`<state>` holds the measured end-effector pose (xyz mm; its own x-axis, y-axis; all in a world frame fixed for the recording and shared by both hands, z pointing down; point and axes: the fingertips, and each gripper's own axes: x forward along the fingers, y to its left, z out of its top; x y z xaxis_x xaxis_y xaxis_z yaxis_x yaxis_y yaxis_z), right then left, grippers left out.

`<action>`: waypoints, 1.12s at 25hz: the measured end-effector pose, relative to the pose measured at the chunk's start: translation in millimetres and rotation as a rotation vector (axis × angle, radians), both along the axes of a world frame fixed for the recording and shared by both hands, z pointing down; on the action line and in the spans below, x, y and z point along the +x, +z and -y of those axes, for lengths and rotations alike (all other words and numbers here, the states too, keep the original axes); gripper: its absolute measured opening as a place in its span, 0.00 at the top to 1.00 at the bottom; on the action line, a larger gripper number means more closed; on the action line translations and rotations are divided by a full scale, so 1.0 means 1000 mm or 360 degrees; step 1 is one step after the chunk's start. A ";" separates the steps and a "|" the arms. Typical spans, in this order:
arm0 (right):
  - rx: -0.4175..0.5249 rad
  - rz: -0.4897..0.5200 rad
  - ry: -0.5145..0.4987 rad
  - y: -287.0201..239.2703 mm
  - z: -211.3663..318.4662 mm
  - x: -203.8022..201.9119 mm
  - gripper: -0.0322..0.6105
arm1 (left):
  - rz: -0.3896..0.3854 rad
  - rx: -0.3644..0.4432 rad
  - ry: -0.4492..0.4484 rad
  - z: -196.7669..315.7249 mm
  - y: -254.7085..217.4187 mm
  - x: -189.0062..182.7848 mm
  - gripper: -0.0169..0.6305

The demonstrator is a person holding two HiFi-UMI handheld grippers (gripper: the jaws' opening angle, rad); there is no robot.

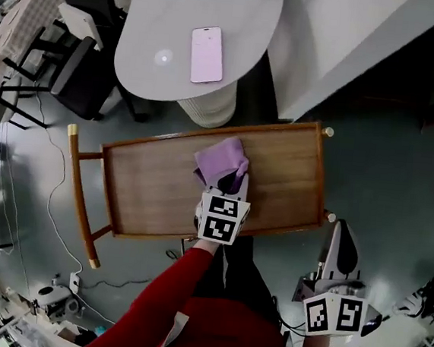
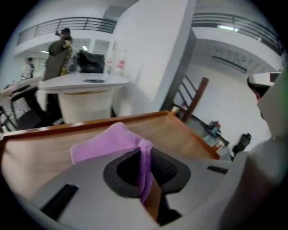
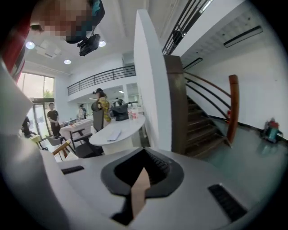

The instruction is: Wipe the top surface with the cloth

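We've got the crumpled purple cloth (image 1: 220, 158) lying mid-top on the rectangular wooden cart (image 1: 154, 190), round white table (image 1: 155, 26) behind it, pink phone (image 1: 207, 54) on that.

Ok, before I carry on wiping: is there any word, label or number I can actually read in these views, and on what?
No readable words or numbers in any view.
Left marker cube and right marker cube: black-and-white square patterns only, no letters.
Phone on the round table: pale pink face, no print legible.
Bottles in the background of the left gripper view: red labels, too blurred to read.
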<state>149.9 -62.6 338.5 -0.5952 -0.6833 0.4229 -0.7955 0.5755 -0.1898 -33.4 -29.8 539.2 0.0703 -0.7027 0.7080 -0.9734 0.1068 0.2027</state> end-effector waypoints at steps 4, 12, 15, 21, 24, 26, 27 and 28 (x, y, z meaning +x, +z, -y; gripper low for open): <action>-0.0013 -0.0045 0.0344 -0.006 -0.021 0.089 0.94 | -0.0150 0.0079 0.0453 0.043 -0.010 0.146 0.89; -0.0039 -0.0008 0.0456 -0.001 -0.022 0.127 0.94 | -0.0283 0.0160 0.0538 0.088 -0.030 0.204 0.89; -0.0052 0.0019 0.0250 0.013 0.018 0.094 0.94 | -0.0283 0.0273 0.0297 0.103 -0.041 0.150 0.89; -0.0008 0.0097 -0.0187 -0.002 0.059 -0.019 0.94 | -0.0115 0.0455 -0.0282 0.043 -0.115 -0.041 0.89; -0.0018 0.0172 -0.0457 -0.003 0.061 -0.084 0.94 | 0.0181 0.0480 -0.0633 -0.024 -0.148 -0.145 0.89; -0.0039 0.0198 -0.0599 -0.003 0.051 -0.118 0.94 | 0.0402 0.0446 -0.0803 -0.071 -0.161 -0.198 0.89; -0.0048 0.0199 -0.0651 -0.003 0.044 -0.131 0.94 | 0.0488 0.0409 -0.0861 -0.091 -0.162 -0.219 0.89; -0.0055 0.0195 -0.0693 -0.002 0.037 -0.141 0.94 | 0.0547 0.0365 -0.0907 -0.108 -0.160 -0.236 0.89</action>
<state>9.2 -99.3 336.1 -0.8711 -0.3447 0.3497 -0.4511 0.8431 -0.2927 -268.9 78.1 379.4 -0.5542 -0.6979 0.4537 -0.7916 0.6104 -0.0279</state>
